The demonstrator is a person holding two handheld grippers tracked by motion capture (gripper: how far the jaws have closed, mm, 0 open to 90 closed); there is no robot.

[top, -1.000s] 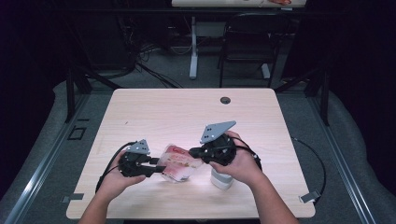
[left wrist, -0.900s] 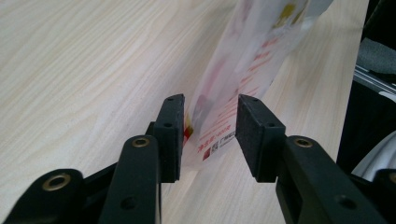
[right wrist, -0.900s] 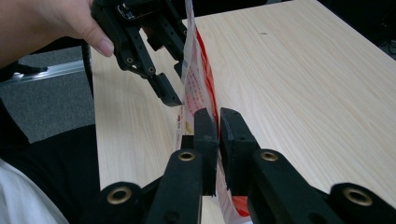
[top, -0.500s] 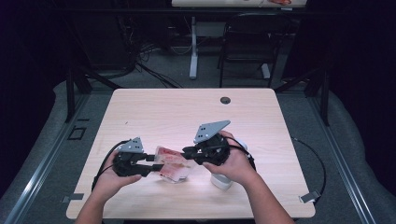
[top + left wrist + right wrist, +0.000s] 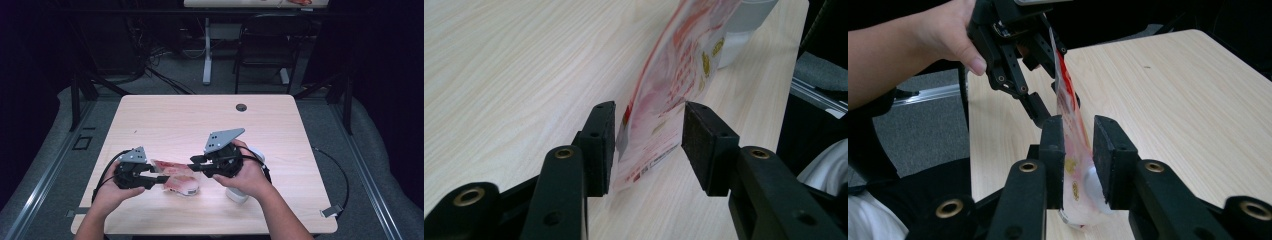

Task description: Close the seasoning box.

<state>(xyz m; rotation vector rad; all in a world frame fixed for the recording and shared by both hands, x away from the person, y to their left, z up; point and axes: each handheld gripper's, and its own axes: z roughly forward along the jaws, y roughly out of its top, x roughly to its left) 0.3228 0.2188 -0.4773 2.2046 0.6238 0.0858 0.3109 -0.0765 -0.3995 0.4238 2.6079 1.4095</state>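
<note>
A red and white printed pouch [image 5: 175, 176] stands on edge just above the light wooden table [image 5: 200, 120], near its front left. My left gripper [image 5: 156, 178] reaches it from the left, my right gripper [image 5: 193, 165] from the right. In the left gripper view the pouch [image 5: 674, 85] lies against one pad, with a clear gap to the other. In the right gripper view the pouch [image 5: 1070, 130] leans on one pad, loose from the other. Both sets of jaws have just been opening with the pouch between them. The left gripper [image 5: 1018, 65] appears beyond it.
A white cylindrical container [image 5: 236, 194] stands on the table under the person's right hand, also seen as the container [image 5: 744, 25] behind the pouch. A dark round grommet [image 5: 241, 107] sits near the table's far edge. A chair [image 5: 265, 55] stands beyond.
Both grippers' jaws have spread wider around the pouch. The pouch has sagged lower toward the table. The hands have stayed roughly where they were.
</note>
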